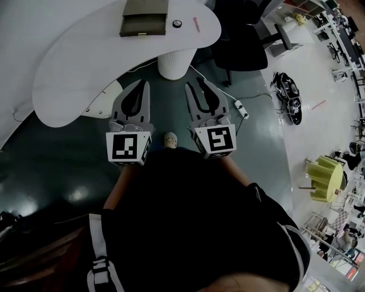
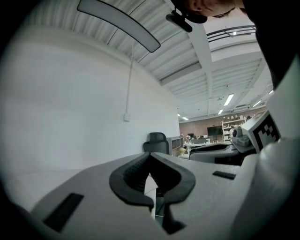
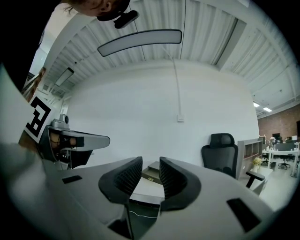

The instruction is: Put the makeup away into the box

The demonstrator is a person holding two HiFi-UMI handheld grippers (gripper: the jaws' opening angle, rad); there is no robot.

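left tool [image 2: 150, 157]: clenched, tips touching, nothing in it
right tool [image 3: 150, 163]: released, jaws apart, empty
both tools: side by side over the floor, pointing at the table [image 1: 85, 63], not touching it
box [image 1: 144, 17]: sitting on the table's far side
makeup: round piece [image 1: 177, 23] and pink stick [image 1: 196, 24] lie on the table just right of the box, so not in it yet

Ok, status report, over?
Left hand-held gripper shut, empty; right hand-held gripper open, empty. Dark rectangular box, small round black case and pink stick on white curved table, untouched. Nothing blocking.
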